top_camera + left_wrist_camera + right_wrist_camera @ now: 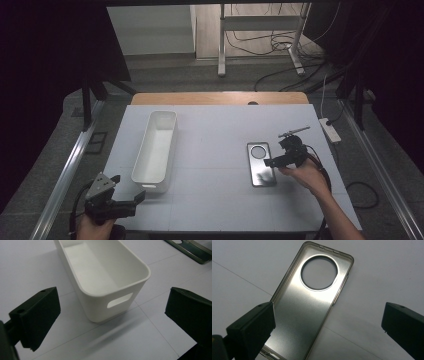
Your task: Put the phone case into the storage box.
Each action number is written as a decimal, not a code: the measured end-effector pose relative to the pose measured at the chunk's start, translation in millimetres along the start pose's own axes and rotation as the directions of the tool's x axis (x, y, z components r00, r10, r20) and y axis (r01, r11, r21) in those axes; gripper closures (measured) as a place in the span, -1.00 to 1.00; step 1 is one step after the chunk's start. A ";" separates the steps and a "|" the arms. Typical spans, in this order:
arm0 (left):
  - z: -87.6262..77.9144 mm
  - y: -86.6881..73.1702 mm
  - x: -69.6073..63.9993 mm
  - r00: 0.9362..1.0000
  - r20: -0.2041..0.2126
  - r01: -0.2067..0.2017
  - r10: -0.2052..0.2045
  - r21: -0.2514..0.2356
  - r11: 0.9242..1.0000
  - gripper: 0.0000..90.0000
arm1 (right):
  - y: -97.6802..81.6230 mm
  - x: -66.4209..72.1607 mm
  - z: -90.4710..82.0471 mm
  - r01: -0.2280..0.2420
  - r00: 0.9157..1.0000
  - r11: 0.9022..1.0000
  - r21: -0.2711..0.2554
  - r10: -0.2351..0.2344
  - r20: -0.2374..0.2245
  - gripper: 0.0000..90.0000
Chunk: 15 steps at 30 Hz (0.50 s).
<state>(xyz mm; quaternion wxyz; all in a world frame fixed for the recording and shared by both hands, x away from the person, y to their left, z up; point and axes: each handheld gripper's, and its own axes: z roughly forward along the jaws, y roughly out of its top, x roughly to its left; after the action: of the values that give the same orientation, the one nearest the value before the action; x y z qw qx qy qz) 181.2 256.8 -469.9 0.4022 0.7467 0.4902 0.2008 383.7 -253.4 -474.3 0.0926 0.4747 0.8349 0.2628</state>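
A smoky translucent phone case (261,164) with a round camera hole lies inner side up on the white table, right of centre. My right gripper (276,149) hovers open at its right edge. In the right gripper view the case (307,315) runs between the spread jaws of that gripper (329,312), its left jaw over the case's long edge. An empty white plastic bin (141,150) with a handle slot stands left of centre. My left gripper (129,187) is open just short of the bin's near end (147,272); nothing sits between its jaws (112,300).
The white sheet (215,200) covers the table, with a wooden strip (220,98) at the far edge. A white power strip (330,129) lies off the table's right side. One corner of the phone case (192,248) appears in the left gripper view.
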 end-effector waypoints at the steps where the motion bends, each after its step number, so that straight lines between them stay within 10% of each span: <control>1: 0.1 0.0 0.0 1.000 0.000 -0.001 0.001 0.001 1.000 -0.98 | -0.8 0.0 0.5 -0.004 1.000 1.000 0.007 0.004 -0.001 -1.00; 15: 0.4 0.1 0.2 1.000 0.002 0.000 0.000 0.002 1.000 -0.98 | -11.4 4.3 19.4 0.034 0.999 0.995 0.092 -0.037 0.036 -0.94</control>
<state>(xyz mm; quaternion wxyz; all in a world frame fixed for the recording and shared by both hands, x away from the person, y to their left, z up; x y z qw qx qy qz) 181.7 256.8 -470.0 0.4019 0.7474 0.4899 0.1995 380.8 -247.7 -496.3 0.0911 0.4683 0.8525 0.2138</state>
